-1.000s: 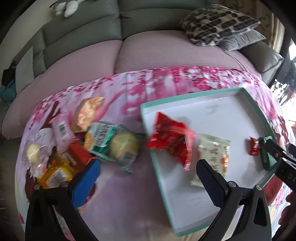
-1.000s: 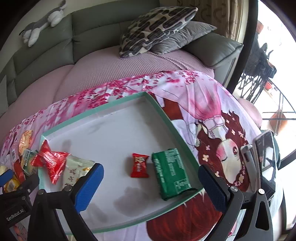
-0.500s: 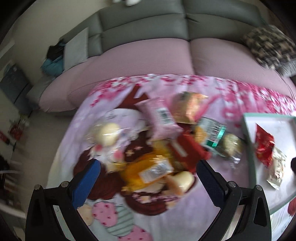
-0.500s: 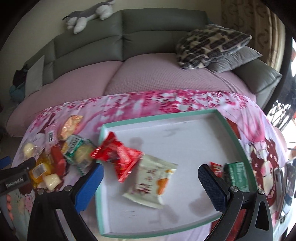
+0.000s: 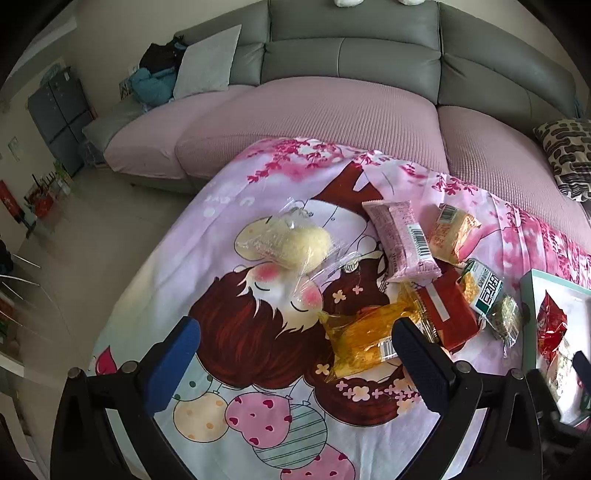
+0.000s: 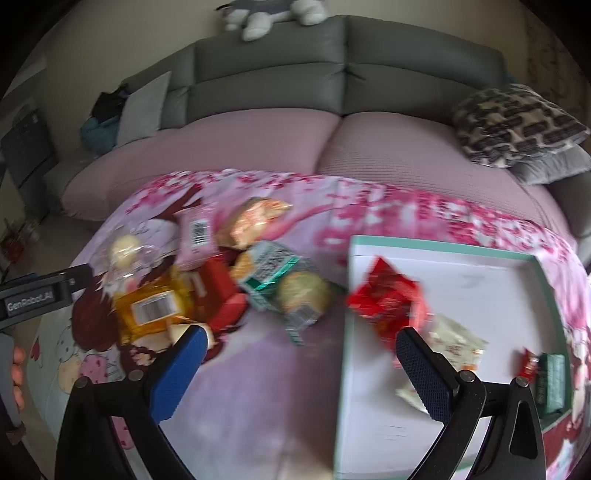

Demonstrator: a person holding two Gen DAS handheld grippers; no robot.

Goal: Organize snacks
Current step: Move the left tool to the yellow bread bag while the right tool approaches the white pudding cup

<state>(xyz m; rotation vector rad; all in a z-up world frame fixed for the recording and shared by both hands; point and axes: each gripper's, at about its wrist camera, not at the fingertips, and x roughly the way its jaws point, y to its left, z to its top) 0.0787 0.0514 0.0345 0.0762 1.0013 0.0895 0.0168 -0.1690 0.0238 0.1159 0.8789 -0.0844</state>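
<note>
A pile of snacks lies on the cartoon-print cloth: a clear-wrapped pale bun [image 5: 291, 243], a pink packet [image 5: 400, 240], an orange-gold packet [image 5: 452, 232], a yellow packet [image 5: 369, 338], a red box [image 5: 448, 314] and a green-white packet [image 5: 484, 290]. My left gripper [image 5: 295, 363] hovers open near the yellow packet, holding nothing. The white tray with a teal rim [image 6: 480, 251] holds a red bag [image 6: 388, 299], a pale packet [image 6: 454, 343], a small red candy [image 6: 528, 363] and a green packet [image 6: 552, 380]. My right gripper [image 6: 299, 369] is open and empty over the cloth at the tray's left edge.
A grey sofa with pink seat covers [image 5: 332, 110] lies behind the table, with a patterned cushion [image 6: 517, 122] at the right and a plush toy [image 6: 273, 14] on its back. Bare floor [image 5: 92, 240] lies off the table's left edge. A person's hand [image 6: 16, 365] holds the left gripper.
My left gripper has swung left from the tray to the snack pile. My right gripper has swung left too, from the tray's right corner to its left edge. Both stayed open.
</note>
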